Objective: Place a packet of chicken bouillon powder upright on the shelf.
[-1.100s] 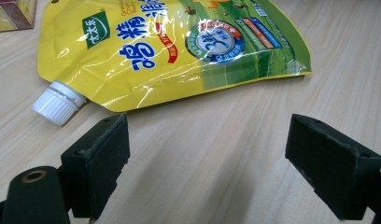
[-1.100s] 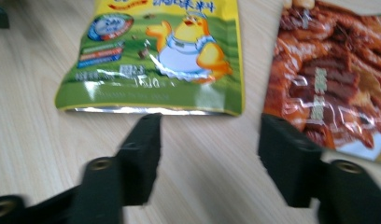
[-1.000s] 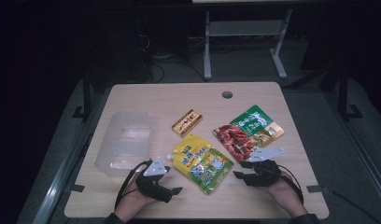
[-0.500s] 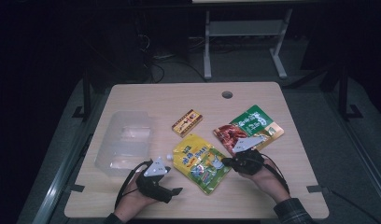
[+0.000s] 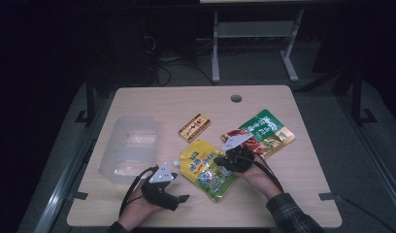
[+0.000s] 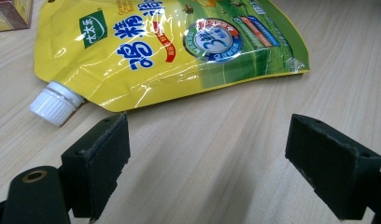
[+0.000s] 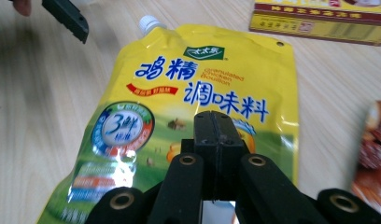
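Pouch (image 7: 193, 93), glossy yellow, white-capped; right tongs (image 7: 215, 126) pressed together, left tongs (image 6: 226, 158) spread.

Dim room, perhaps grey floor (image 5: 341, 160)

High view: dim room, dark surround, only the surface (image 5: 283, 194) lit, from above; grainy and soft. Both gripper views brighter, warm. White glare streaks on the yellow pouch (image 6: 170, 51). Soft shadows beneath the black pads. Right gripper view: far box (image 7: 319, 18) blurred, edges smeared.
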Demonstrator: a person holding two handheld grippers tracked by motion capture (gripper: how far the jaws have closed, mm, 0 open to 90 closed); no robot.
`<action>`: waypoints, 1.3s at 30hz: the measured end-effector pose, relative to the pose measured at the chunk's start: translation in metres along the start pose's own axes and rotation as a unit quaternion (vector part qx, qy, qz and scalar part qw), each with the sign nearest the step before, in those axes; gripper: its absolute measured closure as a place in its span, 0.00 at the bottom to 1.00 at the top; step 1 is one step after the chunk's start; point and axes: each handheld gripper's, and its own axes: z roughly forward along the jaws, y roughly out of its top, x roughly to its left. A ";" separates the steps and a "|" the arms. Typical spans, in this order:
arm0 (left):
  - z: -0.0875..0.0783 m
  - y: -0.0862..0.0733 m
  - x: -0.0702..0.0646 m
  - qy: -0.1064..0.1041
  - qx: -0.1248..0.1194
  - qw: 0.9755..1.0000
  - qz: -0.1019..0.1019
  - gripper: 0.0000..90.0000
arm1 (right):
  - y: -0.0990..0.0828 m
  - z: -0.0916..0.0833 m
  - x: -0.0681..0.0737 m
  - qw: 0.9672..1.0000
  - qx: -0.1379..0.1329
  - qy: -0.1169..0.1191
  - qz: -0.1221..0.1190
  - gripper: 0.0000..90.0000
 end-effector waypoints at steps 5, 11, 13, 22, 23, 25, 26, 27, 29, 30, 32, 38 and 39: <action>0.000 0.000 -0.001 -0.001 -0.004 1.000 -0.003 0.15 | 0.012 0.015 0.001 1.000 0.009 0.000 -0.004 1.00; 0.000 -0.001 -0.001 -0.004 -0.003 1.000 -0.003 0.15 | 0.016 0.028 -0.001 1.000 0.026 -0.005 -0.014 1.00; 0.000 -0.001 -0.001 -0.004 -0.004 1.000 -0.004 0.15 | 0.014 0.030 -0.001 0.999 0.037 -0.008 -0.021 1.00; -0.001 -0.001 -0.001 -0.003 -0.006 1.000 -0.005 0.15 | 0.008 0.025 -0.001 0.998 0.046 -0.010 -0.028 1.00; -0.001 -0.001 -0.001 -0.003 -0.006 1.000 -0.006 0.15 | 0.007 0.023 0.001 0.999 0.046 -0.010 -0.027 1.00; -0.001 -0.001 -0.001 -0.004 -0.006 1.000 -0.004 0.15 | 0.004 0.022 0.001 0.998 0.047 -0.009 -0.028 1.00; -0.001 -0.001 -0.001 -0.004 -0.006 1.000 -0.004 0.15 | 0.004 0.022 0.001 0.998 0.047 -0.009 -0.028 1.00; -0.001 -0.001 -0.001 -0.003 -0.006 1.000 -0.004 0.15 | 0.002 0.019 0.004 0.999 0.045 -0.004 -0.018 1.00; -0.001 -0.001 -0.001 -0.004 -0.006 1.000 -0.004 0.15 | 0.001 0.018 0.004 0.999 0.048 -0.005 -0.024 1.00; -0.001 -0.001 -0.001 -0.003 -0.006 1.000 -0.005 0.15 | -0.002 0.015 0.004 0.998 0.050 -0.006 -0.026 1.00; -0.001 -0.001 -0.001 -0.003 -0.006 1.000 -0.005 0.15 | -0.003 0.014 0.006 0.999 0.051 -0.004 -0.019 1.00; -0.001 -0.001 -0.001 -0.002 -0.007 1.000 -0.006 0.15 | -0.013 0.001 0.012 0.998 0.058 -0.008 -0.025 1.00; -0.001 -0.001 0.000 -0.002 -0.005 1.000 -0.003 0.15 | -0.014 0.000 0.013 0.998 0.059 -0.009 -0.024 1.00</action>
